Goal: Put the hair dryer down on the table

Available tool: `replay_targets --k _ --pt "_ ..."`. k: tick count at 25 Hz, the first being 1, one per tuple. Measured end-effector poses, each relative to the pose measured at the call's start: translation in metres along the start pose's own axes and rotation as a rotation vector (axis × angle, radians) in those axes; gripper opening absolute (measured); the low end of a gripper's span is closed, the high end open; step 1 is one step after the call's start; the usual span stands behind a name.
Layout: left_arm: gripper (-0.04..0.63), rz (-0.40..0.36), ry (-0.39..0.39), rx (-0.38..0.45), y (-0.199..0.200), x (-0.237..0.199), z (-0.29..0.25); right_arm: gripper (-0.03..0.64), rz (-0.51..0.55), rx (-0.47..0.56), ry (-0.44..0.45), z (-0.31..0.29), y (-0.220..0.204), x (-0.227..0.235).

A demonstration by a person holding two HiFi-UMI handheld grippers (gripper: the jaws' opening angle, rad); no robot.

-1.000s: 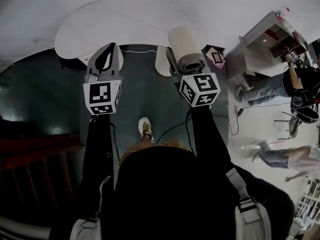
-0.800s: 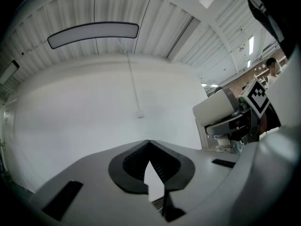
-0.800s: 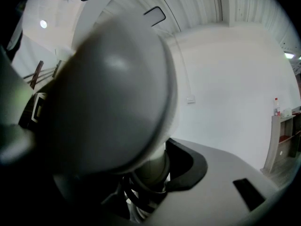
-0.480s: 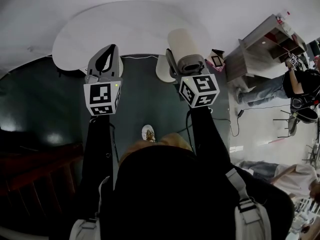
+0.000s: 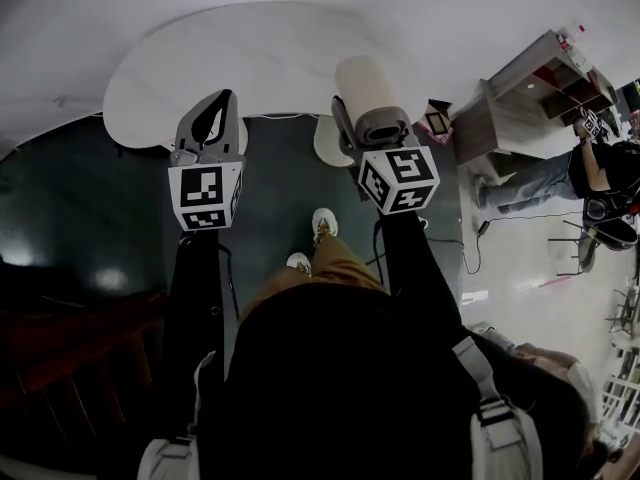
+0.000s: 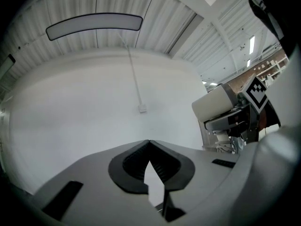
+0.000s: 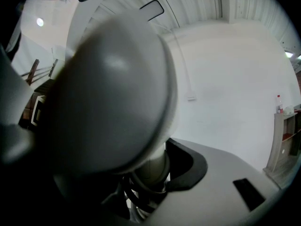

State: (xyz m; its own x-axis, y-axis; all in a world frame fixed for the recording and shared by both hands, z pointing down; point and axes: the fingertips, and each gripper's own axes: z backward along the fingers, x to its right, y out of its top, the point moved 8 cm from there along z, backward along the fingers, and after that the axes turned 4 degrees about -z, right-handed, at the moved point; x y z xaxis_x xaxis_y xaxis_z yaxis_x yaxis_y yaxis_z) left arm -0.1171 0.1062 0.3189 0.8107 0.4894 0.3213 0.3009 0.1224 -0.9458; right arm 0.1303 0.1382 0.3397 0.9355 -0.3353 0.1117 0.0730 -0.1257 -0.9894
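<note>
The right gripper [image 7: 151, 175] has its jaws clamped on the handle of the hair dryer [image 5: 366, 93]. In the right gripper view the pale handle stands between them and the rounded barrel swells above, filling the upper left. The left gripper [image 6: 149, 143] has its jaws closed tip to tip on nothing. In the head view the dryer sits in the upper middle of the frame. Its cream end overlaps the near edge of the white bench [image 5: 230, 48], with the dark floor [image 5: 290, 188] below the gripper itself.

The likely trouble is that the heavy barrel rides above a narrow grip, so it could pivot in the jaws on the way down. If let go too near the rim, the round body might roll or tip off to the floor. Dark loops by the handle look like cord, which could drag it.

The barrel's long axis runs up the frame, tilted slightly left, with the cream end toward the bench and the grey end toward the marker cube [image 5: 398, 178]. Which end blows, I cannot tell.
</note>
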Motion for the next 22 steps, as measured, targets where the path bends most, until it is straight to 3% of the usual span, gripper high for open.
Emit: replay_targets --k 15,22 --pt "0.015 -0.029 0.016 -0.007 -0.023 -0.037 -0.097 0.216 -0.024 0.034 0.028 -0.101 -0.007 0.047" --pt "0.015 -0.033 0.033 -0.031 -0.014 -0.058 -0.152 0.217 -0.043 0.026 0.064 -0.159 0.016 0.080"
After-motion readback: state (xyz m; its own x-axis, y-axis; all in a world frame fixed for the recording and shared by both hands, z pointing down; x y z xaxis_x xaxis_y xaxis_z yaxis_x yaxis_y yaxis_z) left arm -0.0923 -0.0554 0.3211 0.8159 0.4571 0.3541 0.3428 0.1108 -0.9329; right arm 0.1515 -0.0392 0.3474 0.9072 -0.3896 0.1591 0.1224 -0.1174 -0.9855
